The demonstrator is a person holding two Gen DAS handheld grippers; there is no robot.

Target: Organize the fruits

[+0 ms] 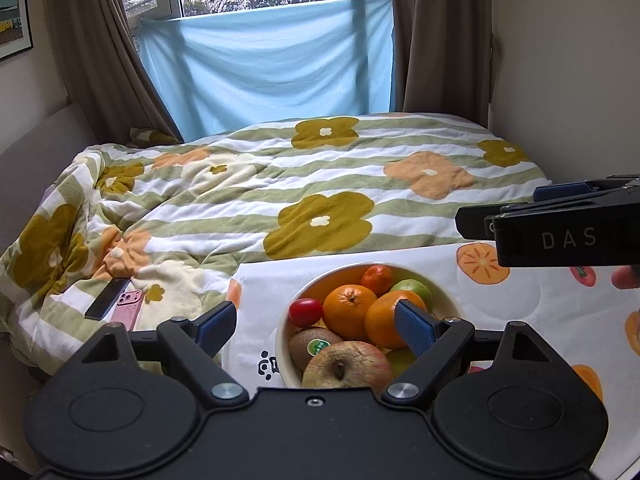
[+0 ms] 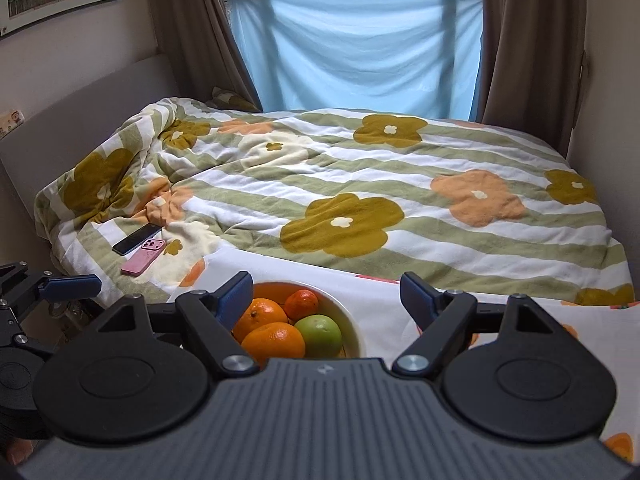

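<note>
Standing wide apart, blue pads of the left gripper (image 1: 316, 330) holding nothing, hovering over the white bowl (image 1: 282, 334) with the fruit showing between them. Likewise spread and empty, the right gripper (image 2: 326, 300), jaws gaping above the table edge, bowl sitting at its nine o'clock side.

Lying piled in the bowl: a wrinkled apple (image 1: 347, 366) at six o'clock, a kiwi (image 1: 312, 346) at seven, a cherry tomato (image 1: 306, 312) at nine, two oranges (image 1: 350, 310) in the middle, a small mandarin (image 1: 377, 279) at twelve and a green fruit (image 1: 412, 290) at one (kind not clear).

Resting on the persimmon-print tablecloth (image 1: 520, 320), with no loose fruit showing anywhere on it or on the flowered quilt (image 1: 320, 184) beyond; two phones (image 2: 140, 248) lying on the quilt at ten o'clock.

Looking essentially finished, judging by everything gathered and both grippers free; possibly nothing remaining but backing away
</note>
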